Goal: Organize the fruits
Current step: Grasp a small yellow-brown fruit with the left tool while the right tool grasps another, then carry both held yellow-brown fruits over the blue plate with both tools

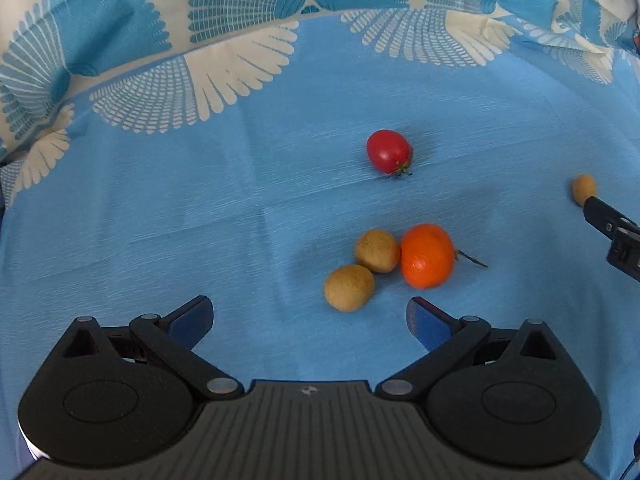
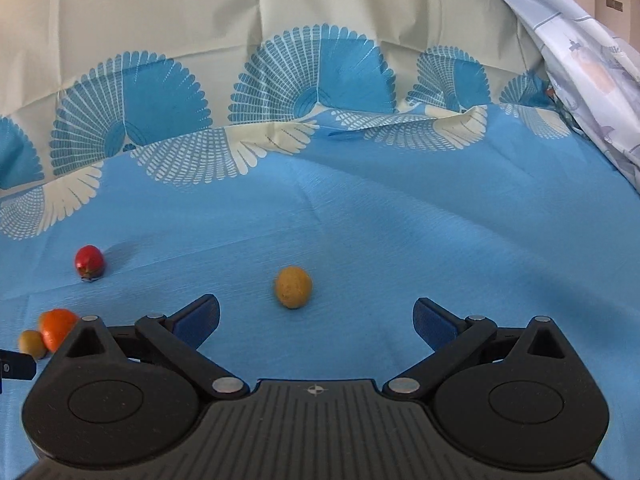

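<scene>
On the blue cloth lie two tan round fruits (image 1: 349, 287) (image 1: 377, 250) touching each other, with an orange mandarin (image 1: 427, 255) against the farther one. A red tomato (image 1: 389, 151) lies alone farther back. My left gripper (image 1: 310, 314) is open just short of the cluster, nothing between its fingers. A third tan fruit (image 2: 293, 287) lies apart on the right, just ahead of my open right gripper (image 2: 316, 318). In the right wrist view the tomato (image 2: 89, 261), the mandarin (image 2: 57, 327) and one tan fruit (image 2: 31, 343) show at the left edge.
The blue tablecloth (image 1: 200, 220) with its cream fan pattern rises in folds at the back (image 2: 312, 80). A pale printed curtain (image 2: 592, 80) hangs at the right. The right gripper's finger (image 1: 604, 216) shows at the right edge of the left wrist view, near the lone tan fruit (image 1: 583, 188).
</scene>
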`<state>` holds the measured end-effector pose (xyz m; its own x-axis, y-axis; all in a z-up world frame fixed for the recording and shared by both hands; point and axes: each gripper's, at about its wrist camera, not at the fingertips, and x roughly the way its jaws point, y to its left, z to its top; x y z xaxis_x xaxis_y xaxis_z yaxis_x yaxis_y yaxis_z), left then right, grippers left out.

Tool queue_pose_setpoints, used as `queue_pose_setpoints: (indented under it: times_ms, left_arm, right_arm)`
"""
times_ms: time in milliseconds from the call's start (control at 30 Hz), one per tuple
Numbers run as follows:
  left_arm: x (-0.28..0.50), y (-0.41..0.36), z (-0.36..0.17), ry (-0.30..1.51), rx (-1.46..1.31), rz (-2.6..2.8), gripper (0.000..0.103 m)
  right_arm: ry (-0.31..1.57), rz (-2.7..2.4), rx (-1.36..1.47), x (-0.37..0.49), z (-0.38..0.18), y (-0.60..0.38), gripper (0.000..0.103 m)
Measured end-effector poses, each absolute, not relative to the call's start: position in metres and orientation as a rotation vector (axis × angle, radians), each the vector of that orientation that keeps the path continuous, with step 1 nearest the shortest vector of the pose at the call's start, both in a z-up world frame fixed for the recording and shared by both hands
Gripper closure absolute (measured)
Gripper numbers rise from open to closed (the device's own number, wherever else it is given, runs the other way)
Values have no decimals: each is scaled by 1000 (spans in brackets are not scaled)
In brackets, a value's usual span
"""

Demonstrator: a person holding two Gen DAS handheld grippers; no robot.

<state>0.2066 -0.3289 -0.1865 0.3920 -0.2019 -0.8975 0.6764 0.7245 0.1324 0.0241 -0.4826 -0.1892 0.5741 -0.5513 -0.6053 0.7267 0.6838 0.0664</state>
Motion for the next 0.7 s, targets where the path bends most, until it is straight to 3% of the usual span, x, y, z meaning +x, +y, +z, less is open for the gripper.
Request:
queue_pose_setpoints:
  times_ms: [267,333,367,400,433,467,500,700]
  left_arm:
    - [225,-331,-200,1088,482,-599,0]
    - [221,-330,-195,1064,471,-598,22]
    - [217,-330,-190,1062,458,-633,60]
    - [213,-331,-185,1065,461,-647,72]
    - [208,-331,-180,1039,465,-644,72]
    - [202,-331,-176,1003,472,-654,72]
    - [197,-331,-172,982,490,-655,72]
    - [174,-303,-132,984,452,-628,72]
  right_arm:
    - [606,-779,246,55,-225,-496,1]
    - [601,-778,251,54,-224,-496,1]
    - [601,-784,244,53,-223,-495,5]
    - [593,-785,237,53,-222,-494,20]
    - [582,-785,225,52,-220,-491,33]
    - [578,-776,212,51,-218,-489,61]
    - [580,-773,199,51,-218,-489,77]
    - [528,-790,191,29,-193,-479,77]
